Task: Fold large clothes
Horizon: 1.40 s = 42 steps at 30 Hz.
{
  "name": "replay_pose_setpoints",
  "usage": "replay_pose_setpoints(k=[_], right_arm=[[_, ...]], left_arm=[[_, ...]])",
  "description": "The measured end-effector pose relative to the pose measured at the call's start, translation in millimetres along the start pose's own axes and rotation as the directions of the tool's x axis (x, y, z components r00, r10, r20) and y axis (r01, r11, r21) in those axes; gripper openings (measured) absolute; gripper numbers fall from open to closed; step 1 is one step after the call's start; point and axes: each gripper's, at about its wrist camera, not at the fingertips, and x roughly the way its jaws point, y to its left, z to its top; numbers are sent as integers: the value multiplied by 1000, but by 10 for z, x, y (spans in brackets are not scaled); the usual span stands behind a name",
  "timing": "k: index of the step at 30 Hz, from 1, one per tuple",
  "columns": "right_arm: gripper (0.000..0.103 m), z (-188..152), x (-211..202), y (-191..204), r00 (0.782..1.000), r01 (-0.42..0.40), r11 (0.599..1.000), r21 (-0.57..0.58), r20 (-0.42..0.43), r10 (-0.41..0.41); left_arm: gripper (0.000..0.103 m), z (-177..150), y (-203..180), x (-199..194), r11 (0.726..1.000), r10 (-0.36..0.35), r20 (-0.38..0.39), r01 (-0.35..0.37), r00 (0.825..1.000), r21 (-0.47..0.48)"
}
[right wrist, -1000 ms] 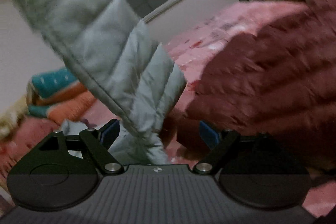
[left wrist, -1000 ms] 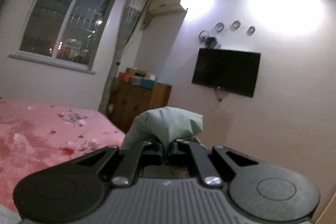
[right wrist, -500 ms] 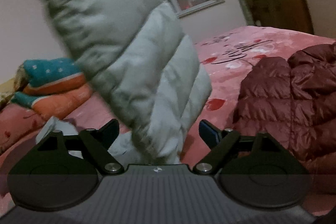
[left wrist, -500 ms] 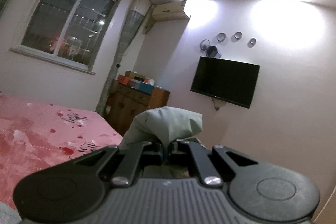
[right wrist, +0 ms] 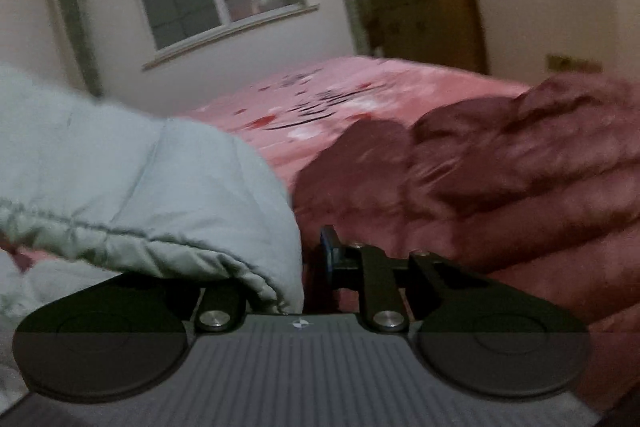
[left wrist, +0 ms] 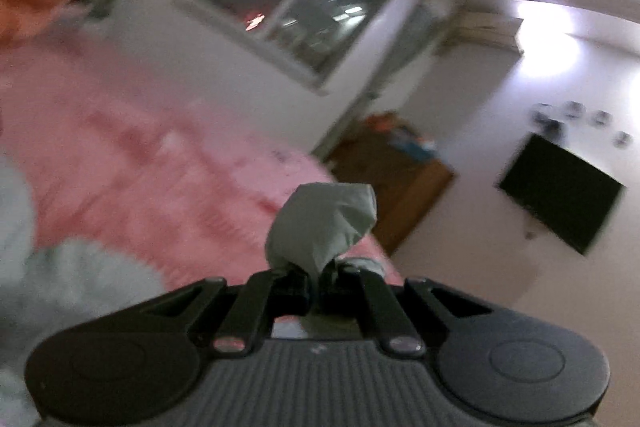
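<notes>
My left gripper [left wrist: 316, 285] is clamped on a bunched tuft of the pale grey-green puffer jacket [left wrist: 324, 223], held above the pink bed [left wrist: 160, 179]. Right gripper [right wrist: 308, 267]: jacket hem drapes over its left finger, so prob. closed on it, but I can't tell. Maroon jacket [right wrist: 500, 179] lies just beside, on the bed.
</notes>
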Motion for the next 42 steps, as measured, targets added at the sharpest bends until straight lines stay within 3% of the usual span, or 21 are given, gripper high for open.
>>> replay_pose_setpoints(k=[5, 7, 9, 15, 18, 24, 30, 34, 36, 37, 38, 39, 42], right_arm=[[28, -103, -26, 22, 997, 67, 988, -137, -14, -70], [41, -168, -61, 109, 996, 83, 967, -239, -22, -91], [65, -213, -57, 143, 995, 82, 952, -294, -35, -97], [95, -223, -44, 197, 993, 41, 921, -387, -85, -80], [102, -282, 59, 337, 991, 15, 908, -420, -114, -69], [103, -346, -27, 388, 982, -78, 896, -438, -191, -8], [103, -396, -107, 453, 971, -141, 866, -479, -237, 27], [103, -345, -70, 388, 971, -128, 874, -469, -237, 15], [103, -329, -71, 351, 971, -119, 881, -458, -238, 8], [103, -333, -97, 340, 971, -116, 882, -457, -237, 5], [103, -355, -112, 341, 973, -106, 883, -457, -232, -3], [103, -358, -117, 332, 974, -89, 884, -460, -225, -19], [103, -373, -127, 304, 972, -73, 891, -448, -234, -38]], left_arm=[[1, -307, 715, 373, 987, 132, -72, -137, 989, -78], [1, -351, 876, 463, 982, 170, -75, -175, 983, -64], [1, -355, 1011, 556, 977, 206, -76, -209, 976, -32], [2, -308, 1339, 809, 964, 265, -101, -263, 959, 32], [4, -370, 1457, 912, 954, 298, -117, -291, 948, 72], [5, -446, 1604, 940, 945, 324, -131, -313, 937, 99], [8, -404, 1692, 785, 950, 312, -144, -304, 939, 75], [11, -362, 1694, 602, 960, 280, -149, -271, 948, 77], [21, -348, 1690, 506, 961, 272, -140, -262, 952, 84], [35, -341, 1693, 465, 960, 275, -130, -266, 953, 85], [80, -332, 1697, 420, 950, 306, -101, -297, 947, 92], [97, -321, 1705, 385, 938, 338, -62, -331, 939, 101], [89, -262, 1786, 297, 936, 347, -50, -343, 936, 74]])
